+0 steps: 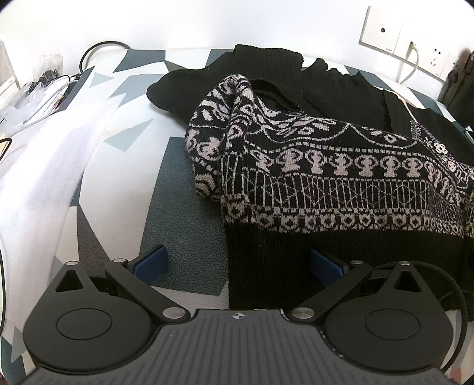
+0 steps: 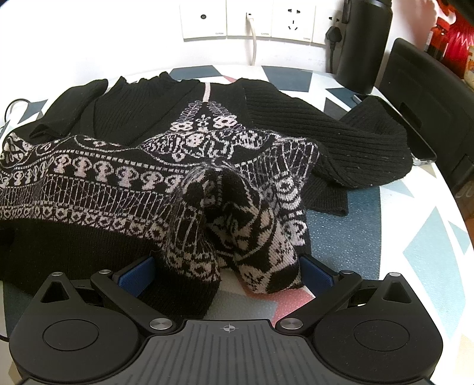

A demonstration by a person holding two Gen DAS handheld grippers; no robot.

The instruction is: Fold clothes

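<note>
A black knit sweater (image 1: 326,165) with bands of pale pink pattern lies bunched on the table. Its plain ribbed hem faces me in both views. My left gripper (image 1: 238,265) is open at the hem's left corner, its blue pads (image 1: 151,263) spread wide, the right one over black fabric. In the right wrist view the same sweater (image 2: 124,177) has a rumpled patterned fold at its right end. My right gripper (image 2: 228,274) is open, with that fold and the hem edge between the spread pads. A black ribbed sleeve (image 2: 355,148) trails to the right.
The table (image 1: 177,207) has a white, teal and grey geometric cover. White foam sheet (image 1: 50,165) and cables lie at the left. Wall sockets (image 2: 251,20) sit behind. A black bottle (image 2: 364,44), a dark case (image 2: 426,103) and a phone (image 2: 420,151) stand at the right.
</note>
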